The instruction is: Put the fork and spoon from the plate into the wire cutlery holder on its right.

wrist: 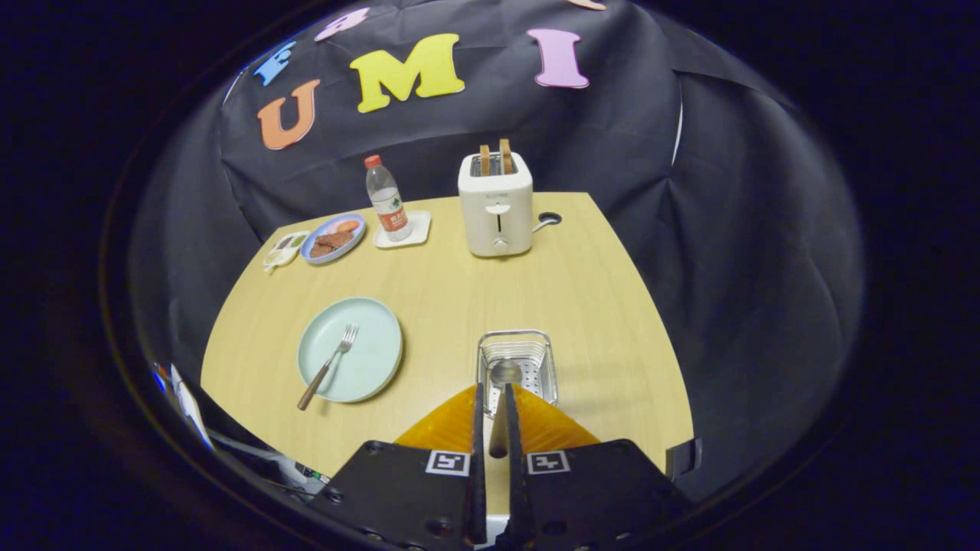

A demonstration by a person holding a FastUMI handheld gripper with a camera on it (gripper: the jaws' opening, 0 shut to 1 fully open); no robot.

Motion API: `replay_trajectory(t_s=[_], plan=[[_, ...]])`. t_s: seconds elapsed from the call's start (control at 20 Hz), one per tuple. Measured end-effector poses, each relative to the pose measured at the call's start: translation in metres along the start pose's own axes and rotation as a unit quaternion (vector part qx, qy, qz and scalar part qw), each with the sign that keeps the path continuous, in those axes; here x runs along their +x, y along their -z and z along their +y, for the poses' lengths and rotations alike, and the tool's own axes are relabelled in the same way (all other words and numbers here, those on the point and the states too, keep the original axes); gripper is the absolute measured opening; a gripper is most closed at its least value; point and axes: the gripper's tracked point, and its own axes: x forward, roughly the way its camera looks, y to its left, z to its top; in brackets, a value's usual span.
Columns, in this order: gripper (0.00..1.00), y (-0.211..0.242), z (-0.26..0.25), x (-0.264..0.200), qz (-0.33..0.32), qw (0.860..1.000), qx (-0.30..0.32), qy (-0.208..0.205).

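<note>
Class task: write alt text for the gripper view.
The gripper is shut on a spoon, its bowl over the wire holder. A fork lies on the plate to the holder's left, on a wooden table.

Beyond my table [459, 283] I see a toaster [496, 207] holding toast. A water bottle [385, 200] stands near a food plate [334, 238]

No wording can be read anywhere. The water bottle [385, 200], left of the toaster [496, 205], carries a red label too small to read. Square black-and-white coded markers [448, 462] sit on the hand-held gripper [494, 394], bearing no letters.
</note>
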Motion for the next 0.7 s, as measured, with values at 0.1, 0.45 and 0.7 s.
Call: replay_trajectory(t_s=[0.1, 0.45, 0.7], plan=[[0.26, -0.003, 0.008, 0.002, -0.005, 1.000, 0.006, 0.004], [0.80, -0.007, 0.070, 0.014, -0.025, 1.000, -0.005, 0.001], [0.96, 0.008, 0.130, 0.033, -0.007, 1.000, -0.021, -0.003]])
